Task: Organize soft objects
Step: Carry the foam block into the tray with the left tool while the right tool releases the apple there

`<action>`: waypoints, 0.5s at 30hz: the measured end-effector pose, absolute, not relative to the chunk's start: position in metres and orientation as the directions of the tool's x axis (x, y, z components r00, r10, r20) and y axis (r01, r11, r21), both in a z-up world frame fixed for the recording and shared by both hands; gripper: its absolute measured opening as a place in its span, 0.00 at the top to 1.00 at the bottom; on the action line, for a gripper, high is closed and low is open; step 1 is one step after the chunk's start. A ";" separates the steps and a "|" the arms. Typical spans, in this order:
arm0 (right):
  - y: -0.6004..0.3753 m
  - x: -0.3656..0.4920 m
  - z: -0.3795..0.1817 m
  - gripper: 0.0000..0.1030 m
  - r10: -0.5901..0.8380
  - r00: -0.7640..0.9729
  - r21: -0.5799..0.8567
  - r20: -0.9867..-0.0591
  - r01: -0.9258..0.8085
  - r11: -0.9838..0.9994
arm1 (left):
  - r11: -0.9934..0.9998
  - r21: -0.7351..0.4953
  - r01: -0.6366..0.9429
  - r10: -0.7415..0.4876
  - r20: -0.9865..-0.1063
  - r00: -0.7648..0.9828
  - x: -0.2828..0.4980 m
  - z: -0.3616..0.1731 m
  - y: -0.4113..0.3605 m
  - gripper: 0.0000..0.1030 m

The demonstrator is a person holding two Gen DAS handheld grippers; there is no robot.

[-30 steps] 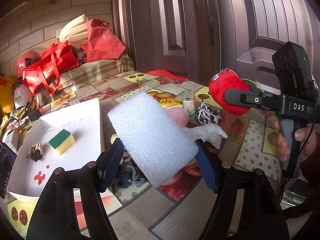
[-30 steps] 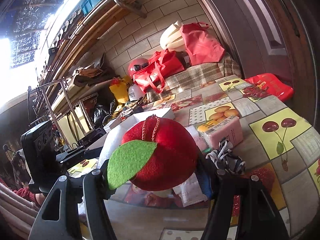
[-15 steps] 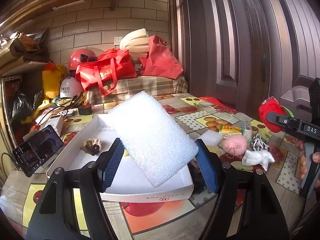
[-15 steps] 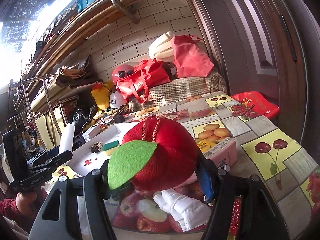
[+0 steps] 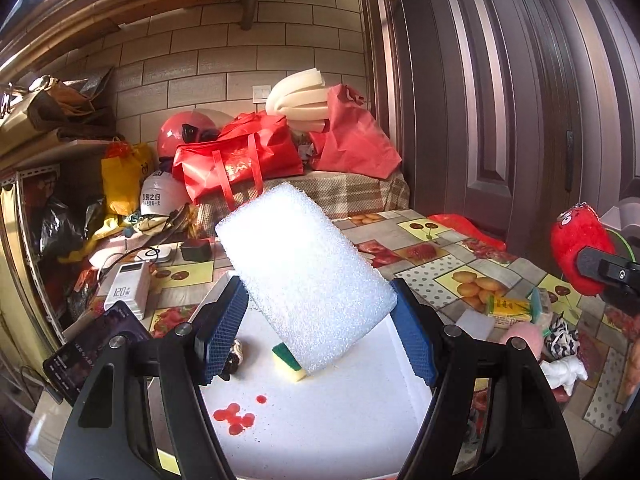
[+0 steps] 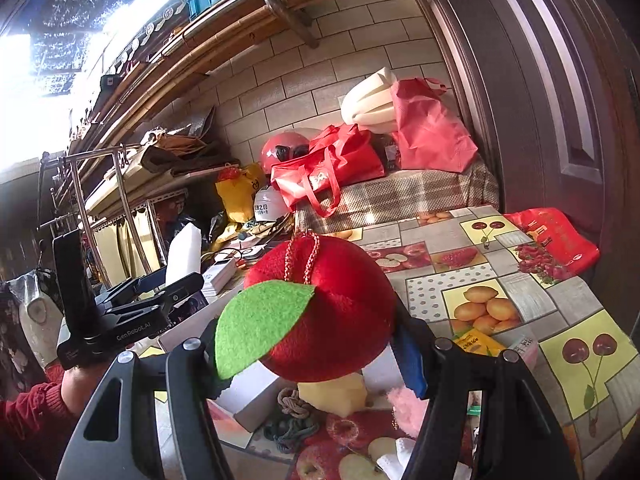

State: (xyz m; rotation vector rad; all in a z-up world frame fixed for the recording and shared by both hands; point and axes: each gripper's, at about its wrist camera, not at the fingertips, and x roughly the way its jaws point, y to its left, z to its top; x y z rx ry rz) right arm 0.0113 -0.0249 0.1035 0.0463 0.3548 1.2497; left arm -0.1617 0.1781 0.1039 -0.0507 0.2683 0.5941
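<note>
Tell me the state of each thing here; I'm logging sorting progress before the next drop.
Left tongs: shut on the white foam block.
White foam block: held tilted above the white tray.
Right tongs: shut on the red plush apple.
Red plush apple: held off the table, leaf forward.
White tray: open, lying flat.
Green-and-yellow sponge: lying in the tray.
Pink pom-pom: loose on the table.

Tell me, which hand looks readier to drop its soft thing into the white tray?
Probably the left. Its claw holds the white foam block right over the white tray. The right claw, gripping the red plush apple, looks off to the tray's side, above table clutter.
</note>
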 end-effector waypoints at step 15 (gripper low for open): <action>0.102 0.023 0.121 0.36 0.914 0.138 0.273 -0.382 -0.928 0.254 | 0.771 -0.082 -0.631 0.539 -0.442 0.717 -0.138 0.129 0.288 0.30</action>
